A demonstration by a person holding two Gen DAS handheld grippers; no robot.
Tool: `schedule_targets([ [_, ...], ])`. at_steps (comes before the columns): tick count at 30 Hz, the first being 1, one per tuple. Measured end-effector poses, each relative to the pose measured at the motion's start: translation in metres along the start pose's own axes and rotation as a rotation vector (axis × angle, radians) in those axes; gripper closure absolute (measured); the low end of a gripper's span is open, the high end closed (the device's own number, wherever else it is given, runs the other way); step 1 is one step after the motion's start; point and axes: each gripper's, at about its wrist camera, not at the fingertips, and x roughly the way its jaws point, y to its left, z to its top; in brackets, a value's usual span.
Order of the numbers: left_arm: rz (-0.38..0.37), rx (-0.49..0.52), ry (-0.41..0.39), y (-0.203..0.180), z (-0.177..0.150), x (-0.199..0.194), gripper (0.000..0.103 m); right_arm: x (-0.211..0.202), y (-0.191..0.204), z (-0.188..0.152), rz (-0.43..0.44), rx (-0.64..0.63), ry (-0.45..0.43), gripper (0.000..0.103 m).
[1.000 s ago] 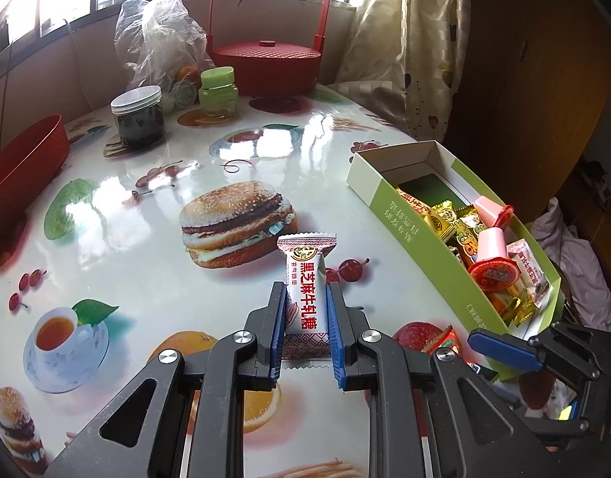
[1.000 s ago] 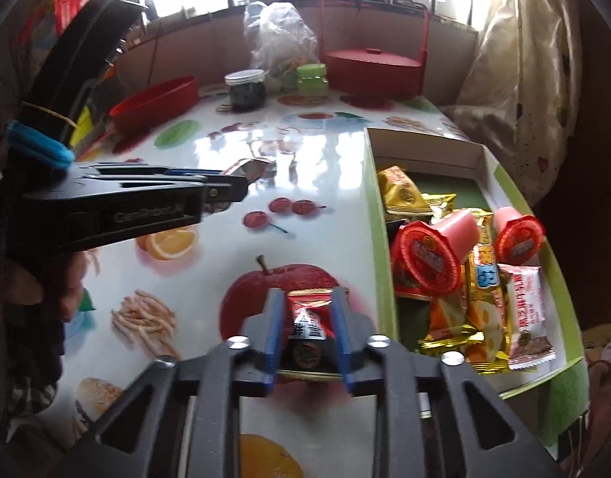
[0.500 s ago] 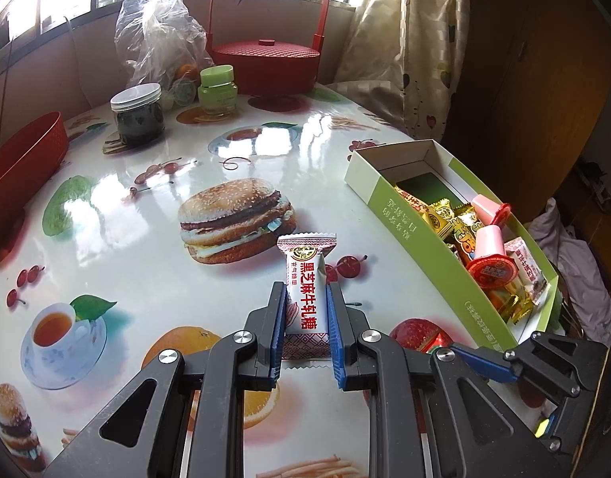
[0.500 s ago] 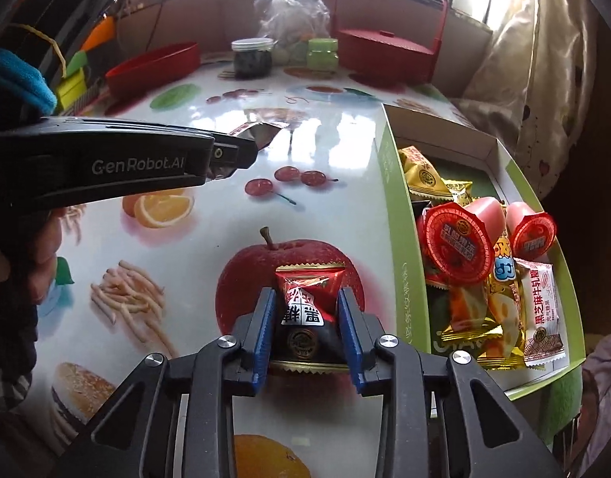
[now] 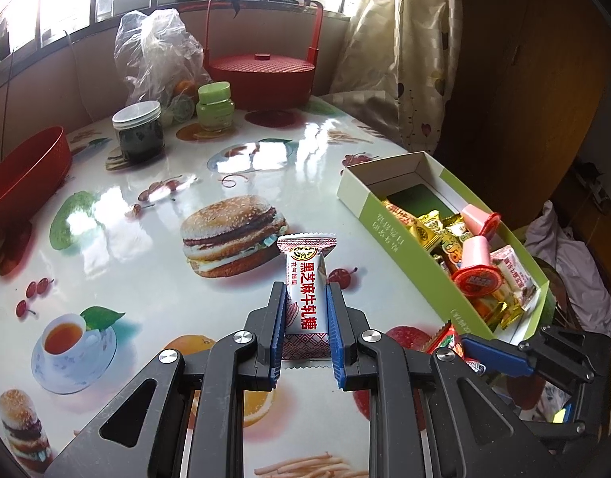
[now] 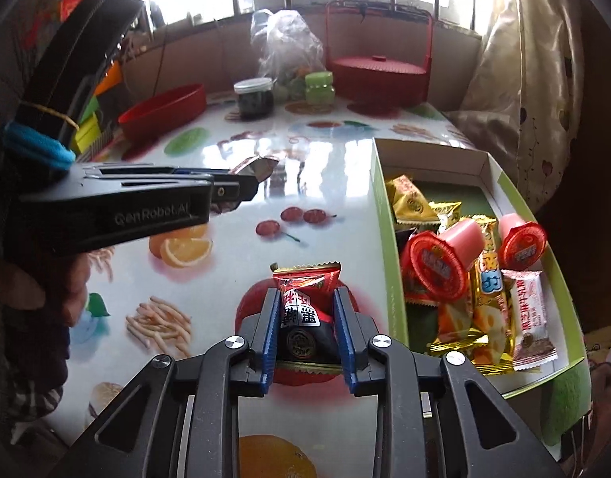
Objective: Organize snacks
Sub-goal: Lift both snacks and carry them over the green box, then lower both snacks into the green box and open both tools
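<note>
My left gripper [image 5: 305, 298] is shut on a white nougat candy packet [image 5: 306, 290] with red lettering, held above the table. My right gripper [image 6: 305, 296] is shut on a red and black snack packet [image 6: 305, 302] over the printed red apple, just left of the green and white snack box [image 6: 381, 215]. That box [image 5: 405, 255] holds gold-wrapped candies, pink jelly cups [image 6: 437, 265] and a white packet. The right gripper [image 5: 492, 352] shows at the lower right of the left wrist view. The left gripper [image 6: 241, 175] shows from the side in the right wrist view.
A red lidded basket [image 5: 261, 71], a plastic bag [image 5: 154, 55], a green jar [image 5: 214, 105] and a dark jar [image 5: 138, 131] stand at the table's far side. A red bowl [image 5: 26, 175] is far left. The box lies along the table's right edge.
My right gripper has risen and pulled back a little with the red packet. My left gripper keeps the white packet in nearly the same place.
</note>
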Motion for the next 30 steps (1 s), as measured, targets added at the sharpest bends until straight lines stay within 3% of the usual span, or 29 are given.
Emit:
schedule_targets([
  [15, -0.025, 0.054, -0.044, -0.025, 0.023, -0.008, 0.083, -0.036, -0.027, 0.011, -0.021, 0.076, -0.103, 0.078],
  [30, -0.094, 0.115, -0.040, -0.065, 0.041, 0.006, 0.083, -0.050, -0.068, 0.009, -0.087, 0.162, -0.135, 0.078],
])
